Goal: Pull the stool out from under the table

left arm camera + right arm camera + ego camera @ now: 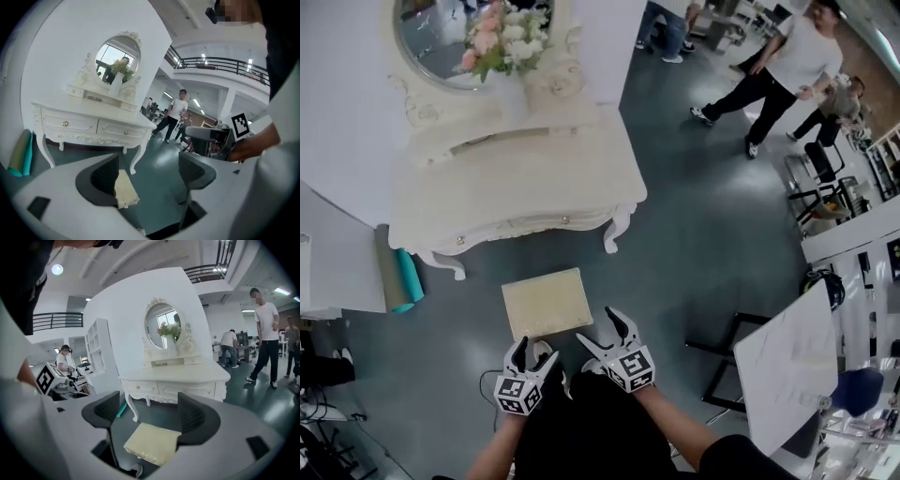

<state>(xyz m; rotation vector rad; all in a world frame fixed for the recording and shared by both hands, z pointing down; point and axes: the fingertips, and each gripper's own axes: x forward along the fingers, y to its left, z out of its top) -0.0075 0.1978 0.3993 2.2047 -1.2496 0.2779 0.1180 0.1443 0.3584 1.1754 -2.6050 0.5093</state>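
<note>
- The stool [547,303] stands on the dark floor in front of the white bench [516,192]. Its cream seat lies fully clear of the bench top, a little apart from the front legs.
- The left tongs [534,354] hang near the stool's near edge, at its left corner. In the left gripper view the two jaws stand wide apart with only floor between them; the stool shows just behind the left jaw.
- The right tongs [602,333] are just beside the stool's near right corner. Their jaws are also spread apart and grip nothing (the right gripper view shows the seat low between them, but they do not touch it).
- On the bench stand an oval mirror [459,37] and a vase of pink and white flowers [502,37].
- Two rolls [403,279], one teal and one olive, lie on the floor by the bench's left leg.
- A person [778,66] in a white shirt walks well apart, at the far right.
</note>
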